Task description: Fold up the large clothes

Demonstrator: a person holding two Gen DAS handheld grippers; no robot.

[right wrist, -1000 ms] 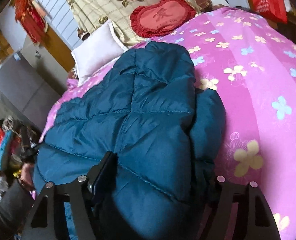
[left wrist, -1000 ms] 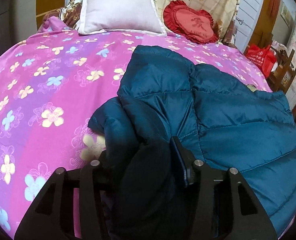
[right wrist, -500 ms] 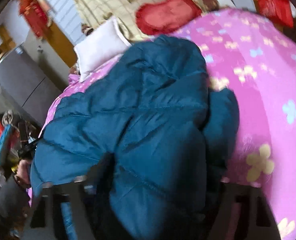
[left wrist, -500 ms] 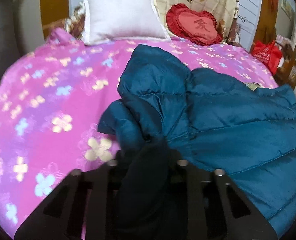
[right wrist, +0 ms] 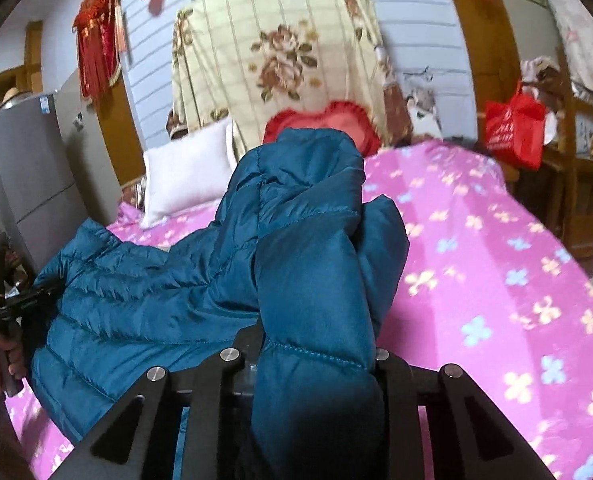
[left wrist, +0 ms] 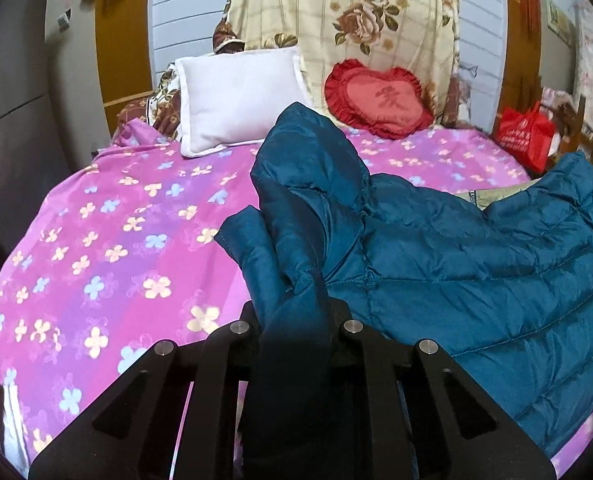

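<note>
Left wrist view: black left gripper point(left wrist: 296, 320), jaws closing, pinching a fold of the quilted teal puffer jacket point(left wrist: 476, 264), which is lying across the pink flowered bed point(left wrist: 108, 240).

Right wrist view: black right gripper point(right wrist: 316, 356), jaws closing, pinching a thick jacket fold point(right wrist: 316, 272) near the bed's left edge.

A teal-blue quilted puffer jacket point(left wrist: 476, 256) lies on a pink-purple bedspread point(left wrist: 108, 240) printed with yellow and blue flowers; a plain white pillow point(left wrist: 236, 96) and a red heart-shaped cushion point(left wrist: 376, 98) are near its far edge.
</note>
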